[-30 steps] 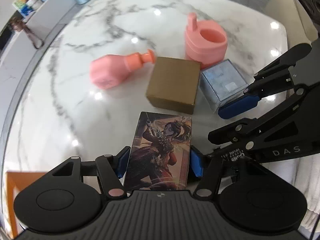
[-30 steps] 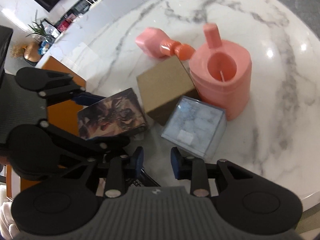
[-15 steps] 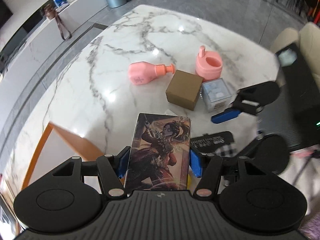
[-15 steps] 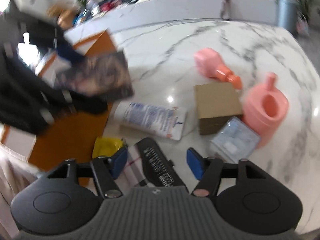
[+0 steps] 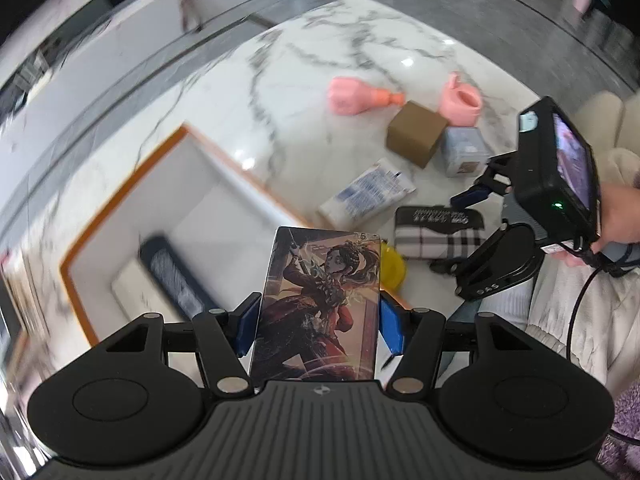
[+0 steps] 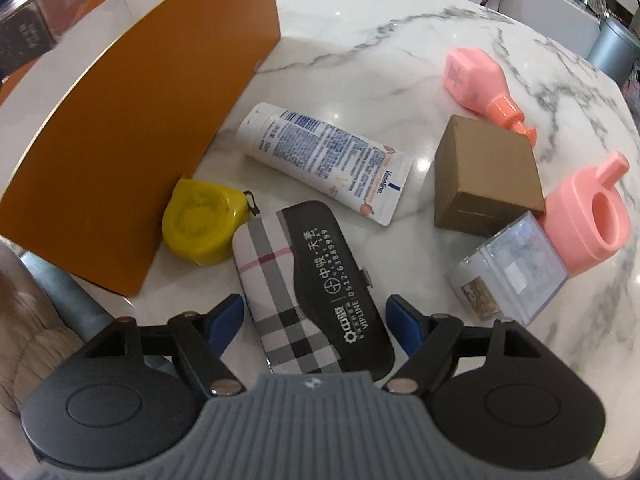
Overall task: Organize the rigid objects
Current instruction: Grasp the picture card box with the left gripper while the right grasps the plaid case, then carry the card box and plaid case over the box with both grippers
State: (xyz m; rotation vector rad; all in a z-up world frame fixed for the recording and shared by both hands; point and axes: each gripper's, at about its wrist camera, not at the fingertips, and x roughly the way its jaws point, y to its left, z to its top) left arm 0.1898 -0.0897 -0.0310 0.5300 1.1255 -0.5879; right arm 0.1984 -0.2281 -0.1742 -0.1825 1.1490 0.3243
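Left wrist view: an illustrated card box (image 5: 318, 308) is clamped between the blue pads of the left gripper (image 5: 318, 322) and held above the near edge of the marble table (image 5: 360, 32). An orange-rimmed storage box (image 5: 120, 184) is seen at the left, with a dark item lying inside, blurred.

Right wrist view: the right gripper (image 6: 316, 320) is spread wide, its pads (image 6: 228, 312) set on either side of a plaid case (image 6: 312, 292) without touching it. A yellow tape measure (image 6: 200, 224) lies just left of the case, against the orange wall. A lotion tube (image 6: 324, 158) lies farther off. At the right, a brown carton (image 6: 486, 184), a clear plastic box (image 6: 512, 272), a pink cup (image 6: 588, 224) and a pink bottle (image 6: 480, 80) are grouped closely.
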